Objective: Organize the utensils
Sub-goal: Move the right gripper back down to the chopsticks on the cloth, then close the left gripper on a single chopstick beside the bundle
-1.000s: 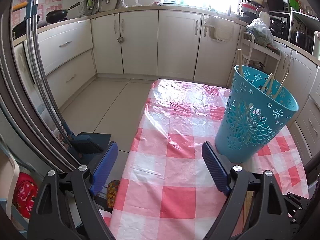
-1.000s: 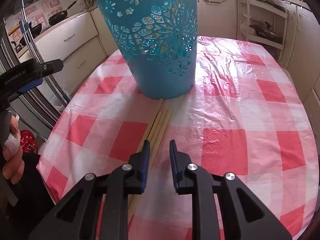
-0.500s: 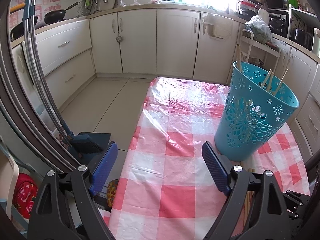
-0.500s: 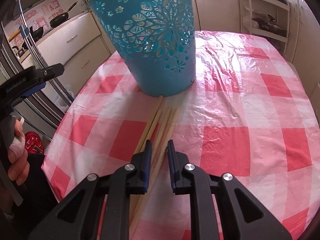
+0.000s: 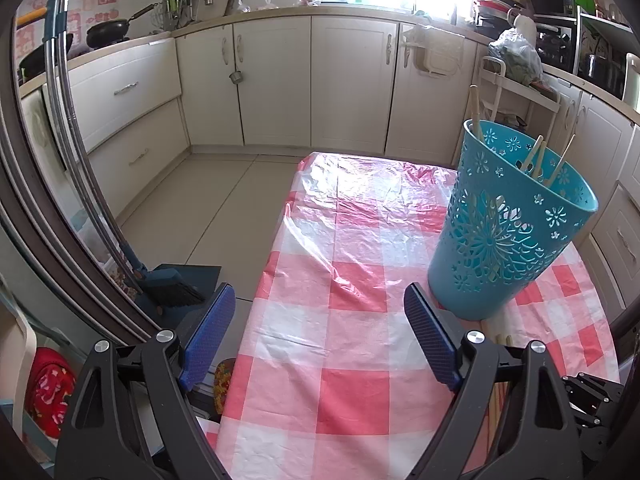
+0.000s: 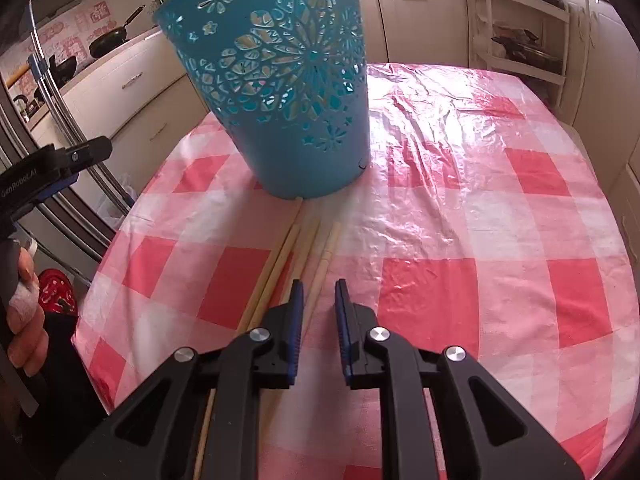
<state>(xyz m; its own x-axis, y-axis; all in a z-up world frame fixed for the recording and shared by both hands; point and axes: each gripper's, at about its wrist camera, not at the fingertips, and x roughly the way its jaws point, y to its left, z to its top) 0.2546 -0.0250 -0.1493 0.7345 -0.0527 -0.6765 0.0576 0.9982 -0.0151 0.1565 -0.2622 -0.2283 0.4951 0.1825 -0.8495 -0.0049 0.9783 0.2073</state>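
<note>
Chopsticks (image 6: 298, 252): loose on the checked tablecloth (image 6: 500, 240), tips at the blue basket's (image 6: 288, 92) 6 o'clock foot; several already stand inside. Right gripper (image 6: 318, 300): jaws narrowly parted over one stick, apparently lining up a pick. Left gripper (image 5: 320, 332): jaws spread wide, empty, basket at its 1 o'clock.

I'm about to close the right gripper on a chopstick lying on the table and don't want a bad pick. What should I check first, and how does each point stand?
1. One chopstick between the right gripper fingers: ok, jaws straddle it.
2. Neighbouring chopsticks outside the jaws: ok, though close.
3. Jaws low enough to grip: cannot tell.
4. Blue basket upright, mouth open: ok.
5. Left gripper out of the way: ok, open and holding nothing.
</note>
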